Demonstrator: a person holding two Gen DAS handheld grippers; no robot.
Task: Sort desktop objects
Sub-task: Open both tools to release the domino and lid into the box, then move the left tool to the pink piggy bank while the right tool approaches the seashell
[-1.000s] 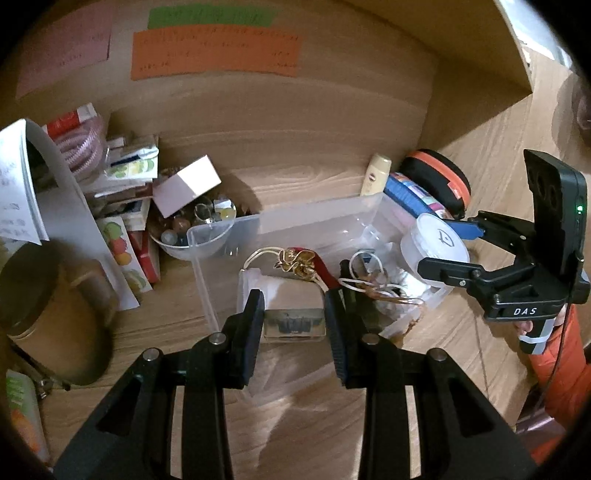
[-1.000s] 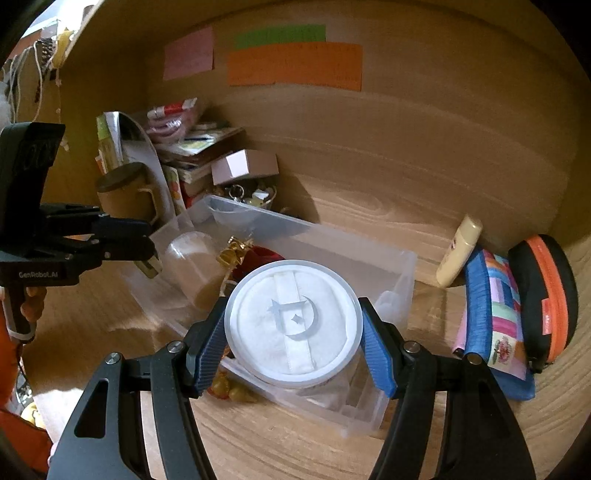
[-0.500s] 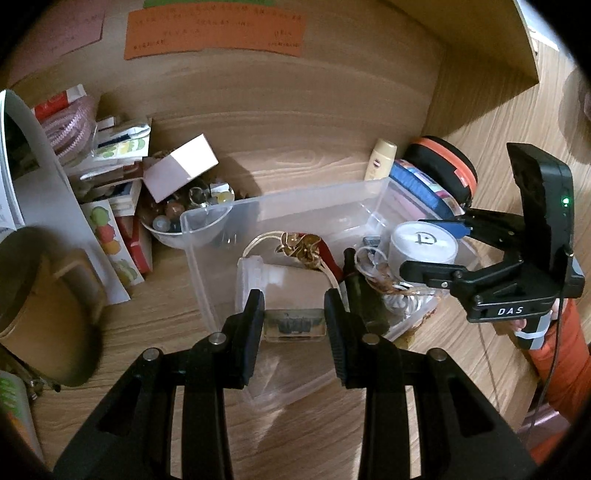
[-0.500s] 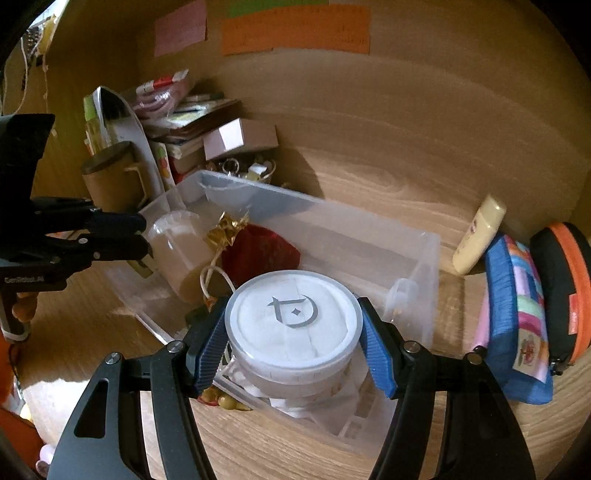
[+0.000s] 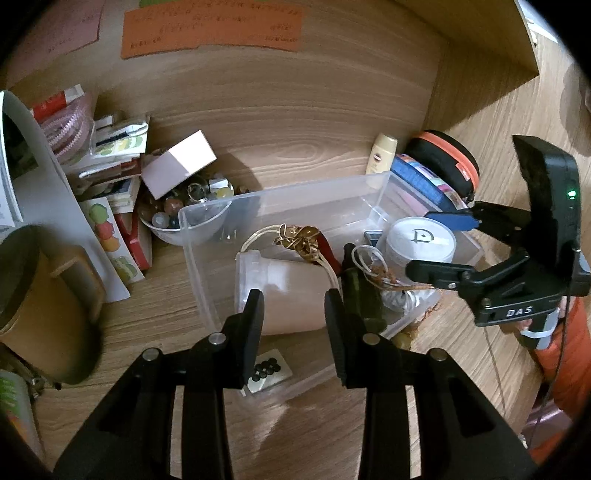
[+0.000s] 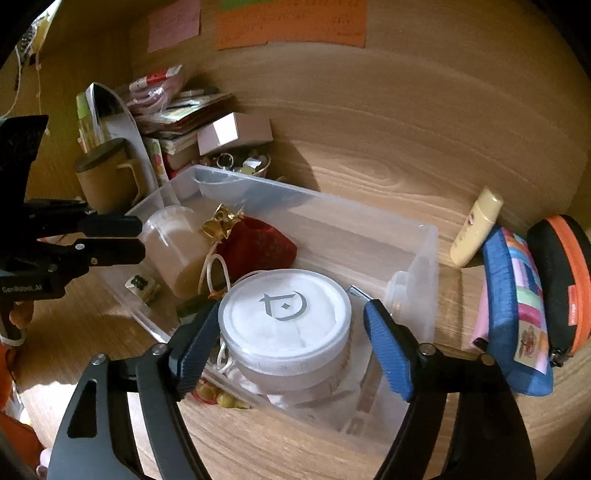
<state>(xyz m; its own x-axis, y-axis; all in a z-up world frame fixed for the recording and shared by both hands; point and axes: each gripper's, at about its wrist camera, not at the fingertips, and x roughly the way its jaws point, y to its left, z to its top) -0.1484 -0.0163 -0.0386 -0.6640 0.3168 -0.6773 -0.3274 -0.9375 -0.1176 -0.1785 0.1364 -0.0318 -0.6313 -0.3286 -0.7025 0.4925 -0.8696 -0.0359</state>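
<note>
The one white-lidded jar stands in the single clear bin between the right gripper fingers, which have just been opening. Only the right wrist view shows them clear of it. The left gripper fingers are nearly closed and empty, above one tumbler.

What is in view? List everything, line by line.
storage bin: 1, clear, desk centre
lidded jar: 1, white, in bin
plastic cup: 1, translucent, lying in bin
drawstring pouch: 1, red-gold, in bin
bead bowl: 1, clear, behind bin
mug: 1, brown, left of bin
tube: 1, cream, right of bin
zip cases: 2, blue patchwork, black-orange, far right
wall notes: 3, orange, pink, green, back panel
left gripper: 1, black, narrow, empty
right gripper: 1, blue pads, jaws just opening around jar
</note>
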